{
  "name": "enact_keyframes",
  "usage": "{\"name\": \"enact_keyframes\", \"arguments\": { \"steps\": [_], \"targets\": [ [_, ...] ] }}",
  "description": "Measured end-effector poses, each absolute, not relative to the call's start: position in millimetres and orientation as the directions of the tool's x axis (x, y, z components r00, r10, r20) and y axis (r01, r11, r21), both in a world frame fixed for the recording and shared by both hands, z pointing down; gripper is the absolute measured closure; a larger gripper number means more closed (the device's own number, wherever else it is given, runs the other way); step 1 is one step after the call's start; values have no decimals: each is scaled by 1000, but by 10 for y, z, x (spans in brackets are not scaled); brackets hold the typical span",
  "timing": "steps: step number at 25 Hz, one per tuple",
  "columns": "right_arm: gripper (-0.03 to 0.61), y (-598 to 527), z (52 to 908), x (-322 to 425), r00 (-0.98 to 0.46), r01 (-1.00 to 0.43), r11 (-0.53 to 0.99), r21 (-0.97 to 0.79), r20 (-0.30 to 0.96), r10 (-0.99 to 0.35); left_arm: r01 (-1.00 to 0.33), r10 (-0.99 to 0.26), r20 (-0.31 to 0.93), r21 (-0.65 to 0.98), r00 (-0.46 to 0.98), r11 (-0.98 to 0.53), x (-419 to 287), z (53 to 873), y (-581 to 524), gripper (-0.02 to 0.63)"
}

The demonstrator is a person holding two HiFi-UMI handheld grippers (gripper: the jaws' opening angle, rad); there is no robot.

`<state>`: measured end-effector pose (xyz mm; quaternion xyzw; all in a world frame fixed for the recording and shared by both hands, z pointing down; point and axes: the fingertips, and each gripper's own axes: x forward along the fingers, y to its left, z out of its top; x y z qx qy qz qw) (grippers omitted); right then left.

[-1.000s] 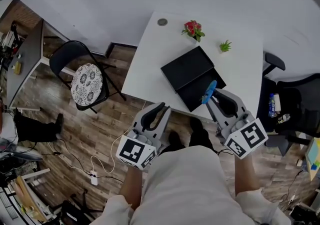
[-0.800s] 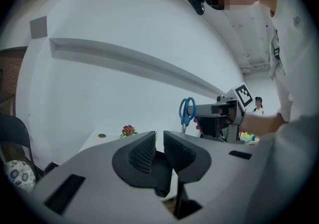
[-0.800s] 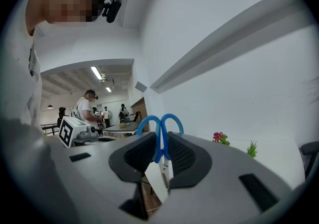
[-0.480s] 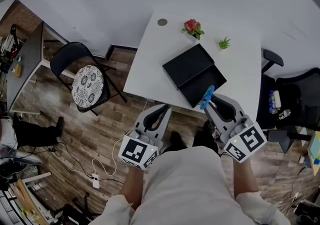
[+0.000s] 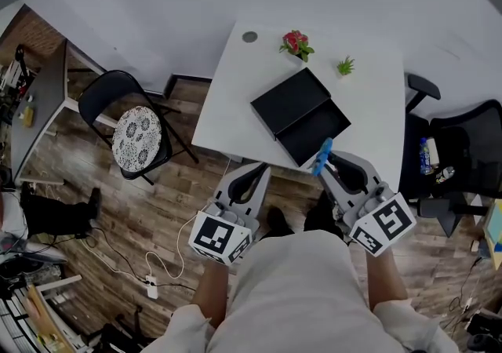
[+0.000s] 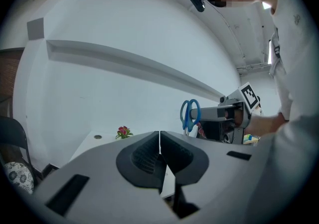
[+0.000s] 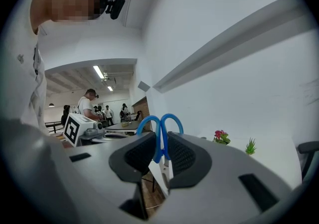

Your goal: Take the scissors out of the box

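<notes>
Right gripper [image 5: 325, 165] has pulled back toward the person with the scissors [image 5: 322, 155], from over the near end of the box [image 5: 302, 118] to about the near edge of the table [image 5: 227, 112]. Left gripper [image 5: 252, 173] has just been closing, nothing between its jaws; they are now pressed together, empty. The right jaws pinch the scissors at the pivot. The blue handles stick up, the blades hang down, so the long axis is roughly upright and crosswise to the jaws. The scissors are out of the box, in the air just beside its near corner. The left gripper sits well apart to the left, over the floor. The right hand owns the next move, likely a set-down; bare tabletop lies ahead and to the right of the box.
</notes>
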<state>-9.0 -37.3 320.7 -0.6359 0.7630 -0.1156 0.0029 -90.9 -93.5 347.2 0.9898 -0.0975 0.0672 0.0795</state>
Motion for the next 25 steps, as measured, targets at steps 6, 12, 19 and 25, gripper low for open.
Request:
{"name": "enact_keyframes", "arguments": {
  "steps": [6, 12, 19, 25],
  "targets": [
    [495, -257, 3216, -108, -182, -972, 155, -177, 144, -973, -182, -159, 143, 164, 977, -970, -885, 3451, -817, 590],
    [495, -158, 3238, -108, -170, -973, 142, -184, 147, -974, -164, -140, 143, 169, 980, -972, -857, 3444, -718, 591],
    [495, -145, 3224, -101, -160, -974, 132, -186, 142, -977, -146, -121, 146, 177, 982, -973, -836, 3485, -694, 591],
    [495, -114, 3229, -97, -152, -974, 124, -189, 139, -979, -143, -117, 154, 172, 981, -975, -843, 3490, -674, 591]
  ]
}}
